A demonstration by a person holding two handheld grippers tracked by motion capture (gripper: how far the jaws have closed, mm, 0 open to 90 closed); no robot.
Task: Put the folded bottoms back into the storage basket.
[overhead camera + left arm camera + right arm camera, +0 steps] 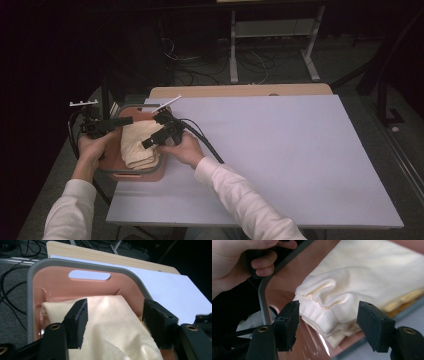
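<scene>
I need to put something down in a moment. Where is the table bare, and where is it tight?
Bare: the white tabletop right of the pink basket, out to its far and right edges. Crowded: the near-left corner, where the basket holds a folded cream garment, with the left gripper and right gripper over it, jaws open and not pressing the cloth. The basket has little spare floor.

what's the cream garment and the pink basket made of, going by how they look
Cream garment: soft knit fabric, probably cotton jersey; matte, it folds loosely and has a ribbed cuff. Pink basket: likely moulded plastic; smooth, slightly glossy walls with a cut-out handle slot and a grey rim, possibly rubbery or plastic.
</scene>
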